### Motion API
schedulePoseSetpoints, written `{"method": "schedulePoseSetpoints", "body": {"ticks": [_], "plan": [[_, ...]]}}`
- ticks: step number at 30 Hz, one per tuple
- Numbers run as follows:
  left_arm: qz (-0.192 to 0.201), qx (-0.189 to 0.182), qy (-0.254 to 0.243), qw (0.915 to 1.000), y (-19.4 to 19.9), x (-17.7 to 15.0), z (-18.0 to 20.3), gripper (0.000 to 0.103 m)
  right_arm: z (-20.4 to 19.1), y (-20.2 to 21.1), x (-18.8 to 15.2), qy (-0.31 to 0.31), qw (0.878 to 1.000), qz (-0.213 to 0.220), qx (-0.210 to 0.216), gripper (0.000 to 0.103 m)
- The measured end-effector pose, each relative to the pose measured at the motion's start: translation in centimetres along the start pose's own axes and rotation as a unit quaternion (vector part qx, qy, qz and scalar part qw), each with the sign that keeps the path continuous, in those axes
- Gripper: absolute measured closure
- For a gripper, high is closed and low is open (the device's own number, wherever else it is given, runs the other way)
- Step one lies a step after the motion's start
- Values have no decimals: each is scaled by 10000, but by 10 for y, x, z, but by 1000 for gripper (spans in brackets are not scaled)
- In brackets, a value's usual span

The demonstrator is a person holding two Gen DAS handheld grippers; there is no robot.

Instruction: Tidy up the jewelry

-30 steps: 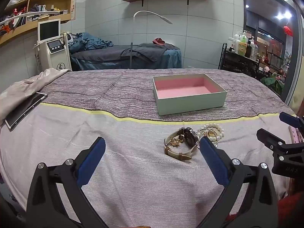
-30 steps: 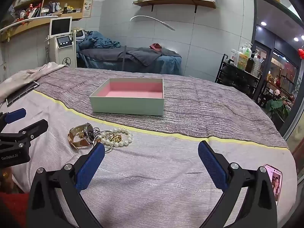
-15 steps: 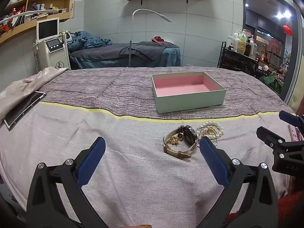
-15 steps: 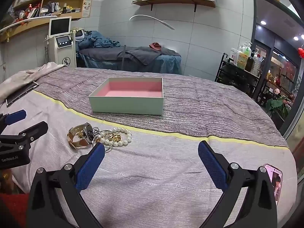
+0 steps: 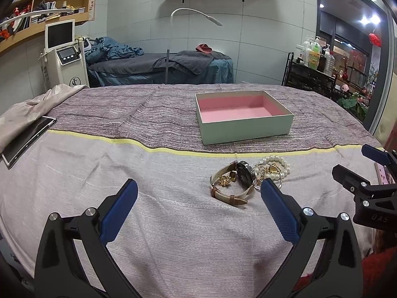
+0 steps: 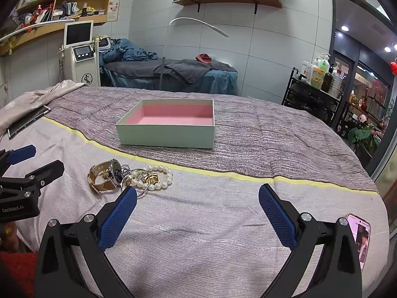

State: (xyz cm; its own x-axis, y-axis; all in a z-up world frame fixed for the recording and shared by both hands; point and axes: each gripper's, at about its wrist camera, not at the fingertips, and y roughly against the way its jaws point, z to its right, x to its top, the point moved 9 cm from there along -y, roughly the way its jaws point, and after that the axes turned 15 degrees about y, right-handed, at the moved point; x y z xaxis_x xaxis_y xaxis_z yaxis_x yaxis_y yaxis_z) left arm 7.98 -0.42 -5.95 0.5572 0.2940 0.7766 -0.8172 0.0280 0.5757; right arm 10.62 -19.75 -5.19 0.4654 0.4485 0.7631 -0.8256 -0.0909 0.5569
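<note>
A pale green box (image 5: 244, 129) (image 6: 166, 136) with a pink lining stands open and holds nothing on the striped bedspread. In front of it lies a small heap: a wristwatch with a tan strap (image 5: 234, 181) (image 6: 105, 176), a pearl bracelet (image 5: 276, 162) (image 6: 158, 177) and gold pieces (image 5: 269, 171) (image 6: 150, 178). My left gripper (image 5: 197, 190) is open, the heap just ahead of its right finger. My right gripper (image 6: 197, 193) is open too, the heap beyond its left finger. Neither touches the jewelry.
A tablet (image 5: 26, 136) (image 6: 28, 121) lies at the bed's left edge beside a beige cloth (image 5: 29, 104). A phone (image 6: 359, 238) lies at the right edge. Behind the bed are a massage table (image 5: 158, 68), a white machine (image 5: 65, 57) and a bottle rack (image 5: 310, 74).
Both views have shifted only slightly; the box and jewelry sit a touch higher in the left wrist view. Both grippers remain open.
</note>
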Motion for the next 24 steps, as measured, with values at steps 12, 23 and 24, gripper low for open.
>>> {"method": "schedulePoseSetpoints", "body": {"ticks": [12, 23, 24], "plan": [[-5, -28, -13, 10000, 0, -1, 1, 5, -2, -1, -1, -6, 10000, -29, 8, 6], [0, -47, -16, 10000, 2, -2, 2, 5, -3, -2, -2, -15, 10000, -36, 6, 6], [-1, -45, -17, 10000, 2, -2, 2, 5, -2, -2, -2, -20, 10000, -36, 5, 6]]}}
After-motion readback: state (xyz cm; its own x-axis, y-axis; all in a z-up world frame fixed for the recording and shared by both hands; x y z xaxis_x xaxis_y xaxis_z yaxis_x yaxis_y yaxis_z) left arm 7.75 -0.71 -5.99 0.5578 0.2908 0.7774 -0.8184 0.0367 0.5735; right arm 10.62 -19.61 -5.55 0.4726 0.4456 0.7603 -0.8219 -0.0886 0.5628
